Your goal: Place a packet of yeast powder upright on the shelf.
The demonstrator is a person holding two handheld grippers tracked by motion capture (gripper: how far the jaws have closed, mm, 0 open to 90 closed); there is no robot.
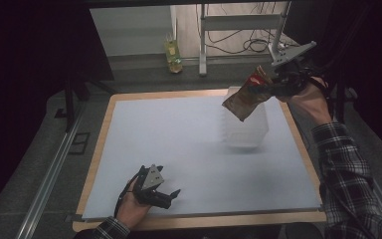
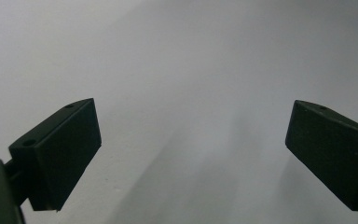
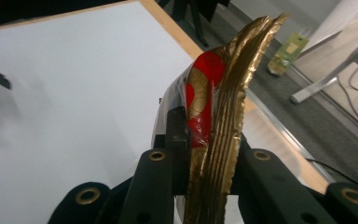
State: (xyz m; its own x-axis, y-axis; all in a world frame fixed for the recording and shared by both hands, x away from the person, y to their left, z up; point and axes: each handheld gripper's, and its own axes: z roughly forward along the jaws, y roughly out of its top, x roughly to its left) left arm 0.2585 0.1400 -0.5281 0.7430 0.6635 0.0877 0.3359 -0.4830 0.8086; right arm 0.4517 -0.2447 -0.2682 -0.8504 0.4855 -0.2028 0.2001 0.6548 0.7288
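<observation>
Snack bag (image 1: 245, 97), crinkled gold foil with red patches and a ridged, serrated seal edge, hangs up in the air over the far right of the table, just above a clear plastic container (image 1: 246, 130). Right gripper (image 1: 273, 82) has its black jaws clamped tight on the bag's sealed end, forearm in a plaid sleeve (image 1: 345, 174) stretched forward. Left gripper (image 1: 166, 195) rests low at the near edge of the pale grey mat (image 1: 179, 134), jaws spread wide, holding nothing

Dim, soft-focus frames with dark edges
</observation>
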